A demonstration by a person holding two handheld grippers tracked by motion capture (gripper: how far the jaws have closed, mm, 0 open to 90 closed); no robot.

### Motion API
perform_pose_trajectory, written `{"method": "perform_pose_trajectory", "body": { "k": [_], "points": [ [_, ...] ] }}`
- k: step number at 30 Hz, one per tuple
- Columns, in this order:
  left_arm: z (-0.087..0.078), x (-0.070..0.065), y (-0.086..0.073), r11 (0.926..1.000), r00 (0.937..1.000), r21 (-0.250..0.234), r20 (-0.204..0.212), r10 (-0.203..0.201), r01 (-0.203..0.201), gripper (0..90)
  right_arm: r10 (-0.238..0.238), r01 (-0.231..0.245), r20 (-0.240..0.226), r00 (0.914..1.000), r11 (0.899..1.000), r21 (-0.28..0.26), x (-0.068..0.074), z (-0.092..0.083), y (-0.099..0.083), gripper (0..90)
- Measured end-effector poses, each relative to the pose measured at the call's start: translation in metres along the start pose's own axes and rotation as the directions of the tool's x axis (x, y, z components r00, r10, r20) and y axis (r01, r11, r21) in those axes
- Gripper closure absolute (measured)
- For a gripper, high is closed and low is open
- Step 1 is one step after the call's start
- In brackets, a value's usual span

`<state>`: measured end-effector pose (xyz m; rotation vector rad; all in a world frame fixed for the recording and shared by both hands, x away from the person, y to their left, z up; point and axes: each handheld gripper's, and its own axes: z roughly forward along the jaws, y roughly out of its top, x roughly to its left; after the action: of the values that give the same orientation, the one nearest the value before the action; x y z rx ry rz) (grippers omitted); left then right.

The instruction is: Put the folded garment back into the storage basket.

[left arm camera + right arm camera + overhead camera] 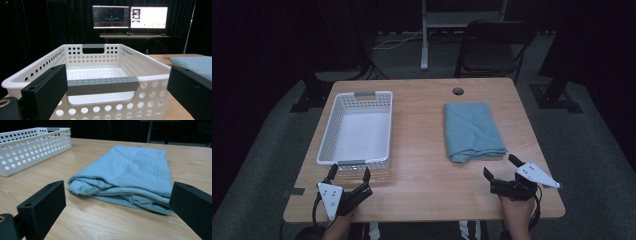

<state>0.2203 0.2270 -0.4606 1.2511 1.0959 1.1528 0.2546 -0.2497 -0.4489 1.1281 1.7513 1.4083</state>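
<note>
A white perforated basket (356,127) with grey handles stands empty on the left half of the wooden table (422,165). A folded light-blue cloth (472,131) lies on the right half. My left gripper (350,173) rests open at the table's front left, just short of the basket's near handle (102,85). My right gripper (501,167) is open at the front right, just in front of the cloth's near folded edge (120,192). Both pairs of jaws hold nothing.
A cable hole (457,91) sits in the table's far edge behind the cloth. A black folding chair (492,47) stands beyond the table. Two lit monitors (130,17) sit on a desk at the back. Bare wood separates the basket from the cloth.
</note>
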Motion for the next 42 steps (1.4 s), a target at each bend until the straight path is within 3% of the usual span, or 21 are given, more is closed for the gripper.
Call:
{"method": "perform_pose_trajectory", "body": {
  "k": [3,8,14,16,20,25,29,34,38,42],
  "points": [
    [0.000,0.000,0.000,1.0000,1.0000,0.002,0.001,0.001,-0.001,4.4,-0.003,0.003,-0.004,1.0000,0.999,-0.037,-0.002,-0.003,0.000,1.3],
    [0.000,0.000,0.000,1.0000,1.0000,0.003,0.002,0.001,-0.001,4.4,0.036,-0.035,0.004,0.9994,0.997,-0.075,-0.006,-0.007,0.000,1.2],
    [0.000,0.000,0.000,1.0000,1.0000,0.003,0.002,0.001,-0.001,4.4,0.029,-0.028,0.002,0.9996,0.998,-0.051,-0.004,-0.006,0.004,1.2],
    [0.000,0.000,0.000,1.0000,1.0000,0.001,0.002,0.001,-0.001,4.4,0.049,-0.050,-0.012,0.9987,0.998,-0.042,-0.002,-0.008,0.007,1.3],
    [0.000,0.000,0.000,1.0000,1.0000,0.001,0.002,0.001,-0.001,4.4,0.059,-0.061,-0.040,0.9975,0.997,-0.055,0.001,-0.015,0.019,3.3],
    [0.000,0.000,0.000,1.0000,1.0000,-0.001,0.001,-0.001,0.001,4.4,0.042,-0.044,-0.038,0.9984,0.997,-0.065,0.001,-0.018,0.030,3.3],
    [0.000,0.000,0.000,1.0000,1.0000,-0.002,0.008,-0.001,0.001,4.4,0.057,-0.059,-0.053,0.9969,0.998,-0.037,0.000,-0.015,0.034,3.3],
    [0.000,0.000,0.000,1.0000,1.0000,-0.002,0.008,-0.001,0.001,4.4,0.052,-0.053,-0.070,0.9962,0.998,-0.022,0.002,-0.011,0.044,3.7],
    [0.000,0.000,0.000,1.0000,0.9999,-0.001,0.010,-0.001,0.001,4.4,0.022,-0.023,-0.064,0.9977,1.000,-0.020,0.002,-0.010,0.055,3.7],
    [0.000,0.000,0.000,1.0000,0.9999,0.000,0.010,0.000,0.000,4.4,0.016,-0.019,-0.057,0.9982,0.999,-0.050,-0.001,-0.015,0.067,3.7]
  ]
}}
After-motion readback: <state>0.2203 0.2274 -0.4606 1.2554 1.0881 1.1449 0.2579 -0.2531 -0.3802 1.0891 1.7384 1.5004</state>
